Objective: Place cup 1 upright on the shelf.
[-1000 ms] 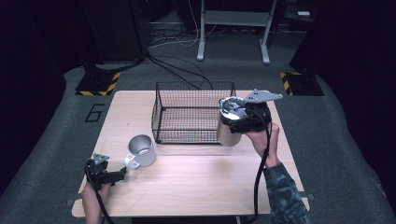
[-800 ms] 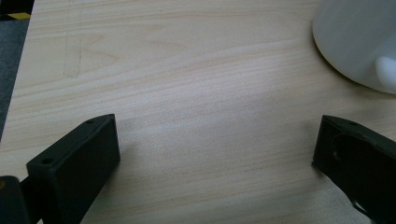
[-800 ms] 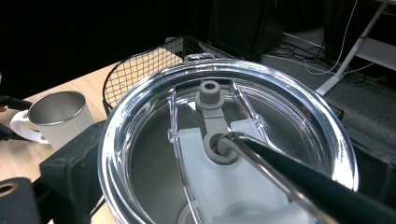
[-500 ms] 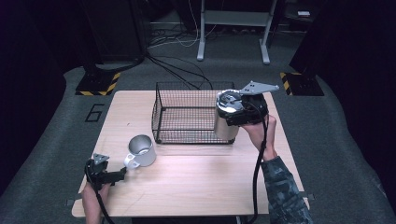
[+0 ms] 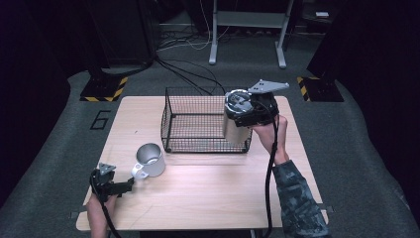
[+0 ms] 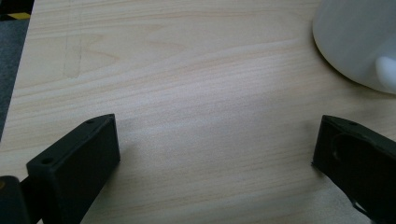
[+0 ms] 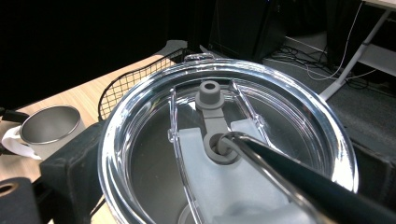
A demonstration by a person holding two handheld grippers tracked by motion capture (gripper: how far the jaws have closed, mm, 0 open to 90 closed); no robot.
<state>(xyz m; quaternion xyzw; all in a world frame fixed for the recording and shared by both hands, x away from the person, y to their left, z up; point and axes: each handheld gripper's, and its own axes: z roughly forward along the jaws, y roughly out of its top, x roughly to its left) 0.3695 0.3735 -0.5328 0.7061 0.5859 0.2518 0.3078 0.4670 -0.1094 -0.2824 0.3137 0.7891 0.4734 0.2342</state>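
- Right gripper (image 5: 242, 116) is clamped on the tumbler (image 5: 236, 126), one jaw on each side of its body below the clear lid (image 7: 224, 140).
- Since a second ago I see the tumbler lifted a little and carried left: it was at the basket's right end, and now it hangs over the basket's (image 5: 198, 119) right front corner, off the table (image 5: 208, 193).
- A straw (image 7: 289, 179) runs through the lid's middle hole.
- Left gripper (image 5: 130, 184) has not moved; it rests low at the table's front left, jaws wide apart with bare wood between them.
- Mug (image 5: 148, 161) stands upright just past those jaws, handle toward them, not touching, same spot as before.
- My count: one tumbler, one lid, one straw, one mug, one wire basket, two grippers.
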